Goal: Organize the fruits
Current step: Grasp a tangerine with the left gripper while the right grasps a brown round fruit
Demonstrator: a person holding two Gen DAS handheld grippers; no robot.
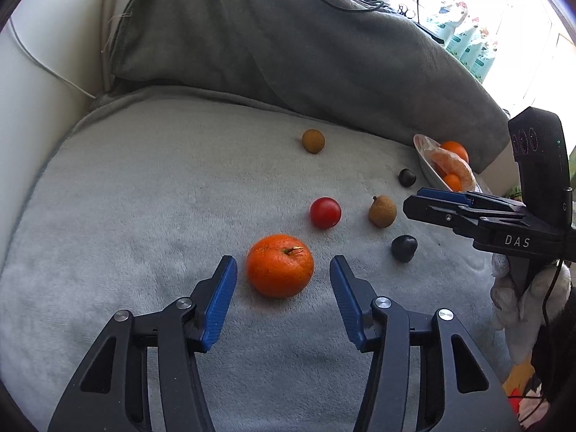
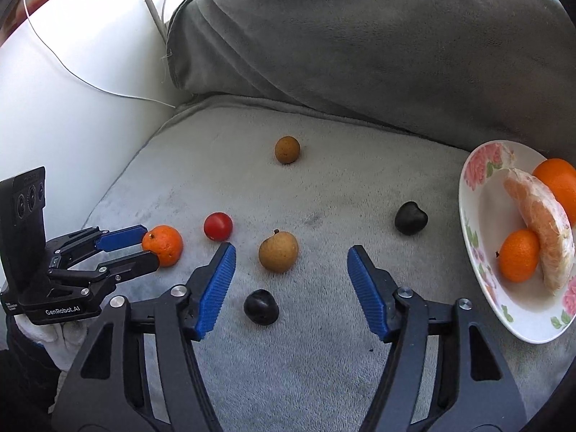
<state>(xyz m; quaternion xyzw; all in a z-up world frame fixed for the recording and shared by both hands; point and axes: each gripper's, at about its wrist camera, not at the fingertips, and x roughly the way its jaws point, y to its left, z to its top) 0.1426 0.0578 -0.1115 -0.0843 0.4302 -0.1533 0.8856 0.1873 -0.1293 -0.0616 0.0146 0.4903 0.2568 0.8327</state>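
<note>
fruits are partly sorted: three citrus pieces sit in the floral bowl (image 2: 478, 169), six lie loose on the blanket (image 2: 324, 360). the left gripper (image 1: 283, 270) brackets a mandarin (image 1: 279, 265) without touching; the right gripper (image 2: 289, 257) stands open around a longan (image 2: 278, 253).

Right gripper body: the right gripper (image 1: 410, 207), seen at the right edge of the left wrist view, carries "DAS" in pale capitals on its black side face.
Left gripper base: the left gripper (image 2: 149, 246), seen at the lower left of the right wrist view, carries "GenRobot.AI" in white on its black base block.
Small print beside it: a tiny white label at the far left of that block, too small to read.
</note>
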